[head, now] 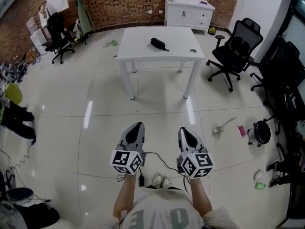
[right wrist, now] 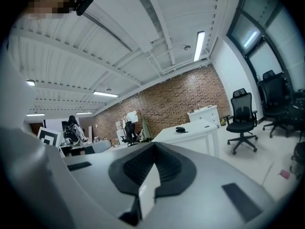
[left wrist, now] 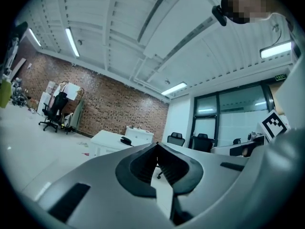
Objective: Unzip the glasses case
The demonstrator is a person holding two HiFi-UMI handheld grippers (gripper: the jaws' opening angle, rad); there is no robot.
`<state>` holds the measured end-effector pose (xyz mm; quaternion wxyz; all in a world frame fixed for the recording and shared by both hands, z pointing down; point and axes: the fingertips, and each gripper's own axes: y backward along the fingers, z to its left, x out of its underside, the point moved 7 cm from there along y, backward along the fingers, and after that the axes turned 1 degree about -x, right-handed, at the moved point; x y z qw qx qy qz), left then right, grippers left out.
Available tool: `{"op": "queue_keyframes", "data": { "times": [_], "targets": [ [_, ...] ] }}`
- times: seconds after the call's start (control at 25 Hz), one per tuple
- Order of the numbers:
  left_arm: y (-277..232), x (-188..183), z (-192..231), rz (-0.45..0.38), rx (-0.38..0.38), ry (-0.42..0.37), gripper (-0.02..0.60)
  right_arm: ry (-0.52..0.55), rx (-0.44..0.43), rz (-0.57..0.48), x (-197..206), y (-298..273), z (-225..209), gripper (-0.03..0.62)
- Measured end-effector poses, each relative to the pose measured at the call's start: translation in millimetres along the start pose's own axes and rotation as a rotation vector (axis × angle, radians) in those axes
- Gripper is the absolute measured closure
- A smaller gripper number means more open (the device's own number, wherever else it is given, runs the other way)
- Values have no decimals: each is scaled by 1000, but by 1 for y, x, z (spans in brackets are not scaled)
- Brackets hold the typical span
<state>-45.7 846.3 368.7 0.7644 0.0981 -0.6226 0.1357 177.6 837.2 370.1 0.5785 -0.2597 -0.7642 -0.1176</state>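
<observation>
Far ahead at 12 o'clock, a big white table [head: 143,46] stands on the shiny floor [head: 71,128]. A black chair [head: 236,51] sits at 2 o'clock, just beside the table's right end. Down low, the person holds two claws side by side. The left claw [head: 137,125] is at 7 o'clock, pinched tight with its tips touching and nothing inside. The right claw [head: 186,129] is at 5 o'clock, pinched tight and empty too. The small black glasses case [head: 157,44] lies near the middle of the table top, at 12 o'clock from both claws and well apart from them. Its zip is too small to make out.
</observation>
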Motion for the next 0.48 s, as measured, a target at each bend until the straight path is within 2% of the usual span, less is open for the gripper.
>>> {"op": "queue_keyframes", "data": {
  "times": [0.28, 0.48],
  "targets": [
    [6, 2, 7, 6, -2, 9, 577, 31, -4, -19, -4, 0, 10, 594],
    [2, -1, 0, -7, 6, 11, 577, 36, -1, -28, -9, 6, 2, 594]
  ]
}}
